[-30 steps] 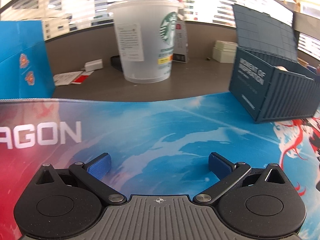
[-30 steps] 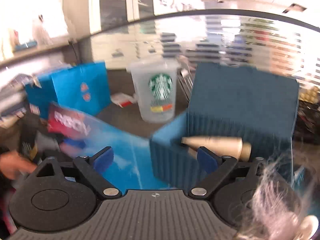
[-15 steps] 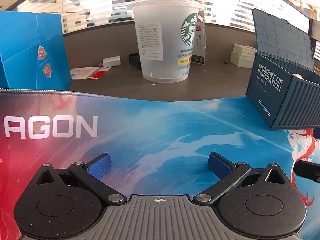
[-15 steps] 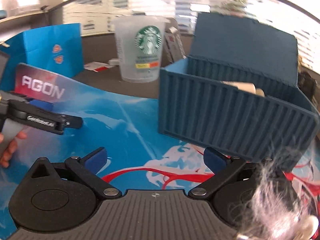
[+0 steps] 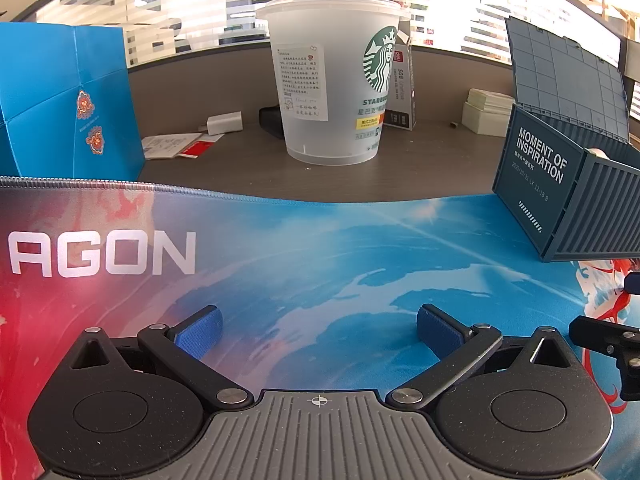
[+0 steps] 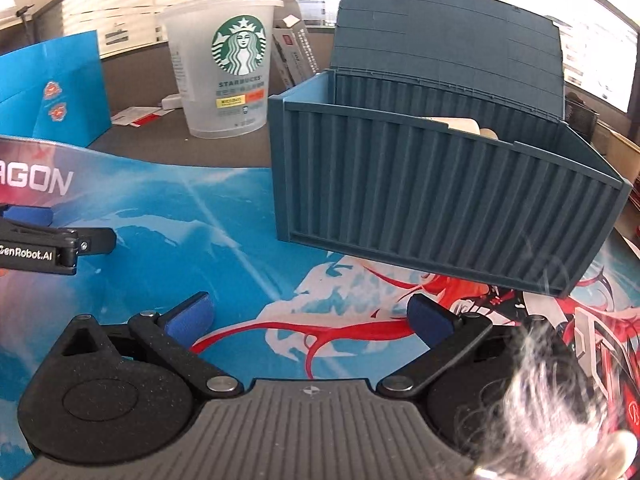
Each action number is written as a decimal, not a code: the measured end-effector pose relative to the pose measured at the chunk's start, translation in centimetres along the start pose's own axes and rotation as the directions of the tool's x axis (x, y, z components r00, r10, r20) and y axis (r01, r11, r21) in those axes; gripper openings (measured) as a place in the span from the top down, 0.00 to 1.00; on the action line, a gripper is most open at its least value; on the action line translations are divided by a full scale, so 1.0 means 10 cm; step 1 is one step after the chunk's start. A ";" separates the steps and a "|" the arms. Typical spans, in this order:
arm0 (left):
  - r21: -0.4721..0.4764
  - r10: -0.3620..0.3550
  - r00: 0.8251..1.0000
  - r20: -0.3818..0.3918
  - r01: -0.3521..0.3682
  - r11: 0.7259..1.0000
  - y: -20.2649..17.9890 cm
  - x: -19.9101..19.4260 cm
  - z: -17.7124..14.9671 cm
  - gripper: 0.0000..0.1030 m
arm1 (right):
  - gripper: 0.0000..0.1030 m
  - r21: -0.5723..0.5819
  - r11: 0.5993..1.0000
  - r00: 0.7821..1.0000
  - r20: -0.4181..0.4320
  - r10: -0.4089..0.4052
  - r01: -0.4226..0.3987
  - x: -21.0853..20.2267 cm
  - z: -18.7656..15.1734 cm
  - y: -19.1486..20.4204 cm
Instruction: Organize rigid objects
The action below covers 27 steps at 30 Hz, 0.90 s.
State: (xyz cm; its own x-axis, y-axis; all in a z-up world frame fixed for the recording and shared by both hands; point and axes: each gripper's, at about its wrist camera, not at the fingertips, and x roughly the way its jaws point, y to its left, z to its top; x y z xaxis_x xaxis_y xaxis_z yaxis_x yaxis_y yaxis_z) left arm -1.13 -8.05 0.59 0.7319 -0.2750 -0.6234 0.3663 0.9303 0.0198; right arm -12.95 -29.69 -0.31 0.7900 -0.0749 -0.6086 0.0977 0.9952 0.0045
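Container box (image 6: 432, 188) stood lid-up with both your grippers, left gripper (image 5: 318, 326) and right gripper (image 6: 308, 320), wide and empty, so you needed a square approach.

desk (image 5: 420, 176) | mat (image 5: 320, 248) (AGON print) | cup (image 5: 332, 92) | container box (image 6: 440, 184)

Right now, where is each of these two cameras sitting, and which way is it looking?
Left wrist: rides the open left gripper, faces a Starbucks cup beyond the mat; the right gripper's tip peeks in at right.
Right wrist: rides the open right gripper, faces the container box; the left gripper shows at left.
Shared: cup, box, mat, blue bag.
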 end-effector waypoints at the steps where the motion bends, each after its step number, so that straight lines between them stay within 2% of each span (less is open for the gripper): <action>1: 0.000 0.000 1.000 0.000 0.000 1.000 0.00 0.00 0.00 0.00 | 0.00 0.004 1.000 1.000 -0.001 -0.005 0.005 0.03 0.01 0.03; 13: 0.000 0.000 1.000 0.000 0.000 1.000 0.00 0.00 0.00 0.00 | 0.00 0.053 0.996 0.998 -0.003 -0.068 0.068 0.05 0.04 0.10; 27: 0.001 0.001 1.000 0.000 -0.001 1.000 0.00 0.00 0.00 0.00 | 0.00 0.054 0.996 0.998 -0.002 -0.068 0.068 0.05 0.04 0.09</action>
State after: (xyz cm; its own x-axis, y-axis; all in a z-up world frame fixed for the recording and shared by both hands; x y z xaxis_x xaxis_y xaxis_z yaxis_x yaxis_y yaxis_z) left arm -1.11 -8.03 0.58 0.7322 -0.2736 -0.6237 0.3661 0.9303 0.0217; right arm -12.26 -28.82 -0.29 0.7802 -0.1419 -0.6092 0.1835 0.9830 0.0059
